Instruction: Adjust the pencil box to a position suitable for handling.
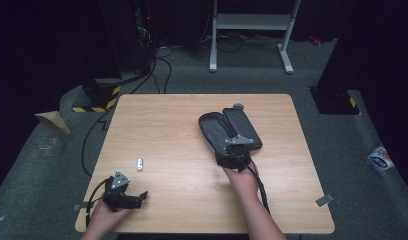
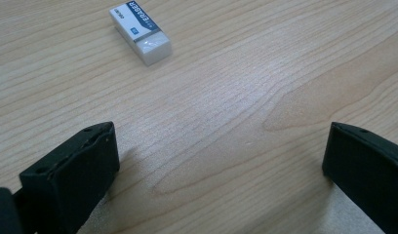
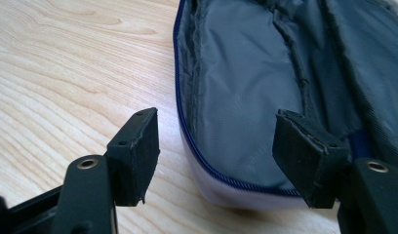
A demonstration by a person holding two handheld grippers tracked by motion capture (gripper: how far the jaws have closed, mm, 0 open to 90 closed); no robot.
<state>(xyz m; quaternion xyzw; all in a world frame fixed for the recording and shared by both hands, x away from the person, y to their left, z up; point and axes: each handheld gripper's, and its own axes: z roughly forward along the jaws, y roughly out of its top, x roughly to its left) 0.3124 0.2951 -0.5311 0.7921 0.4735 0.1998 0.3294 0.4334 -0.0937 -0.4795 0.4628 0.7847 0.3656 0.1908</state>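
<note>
A soft, limp pencil case (image 1: pixel 231 131), lying unzipped right of centre on the table (image 1: pixel 182 125), was straddled at its near rim, judged the firmest hold, by the spread-jawed right gripper (image 3: pixel 216 146), while the left gripper (image 2: pixel 219 161) was held agape near the eraser (image 2: pixel 141 32).
</note>
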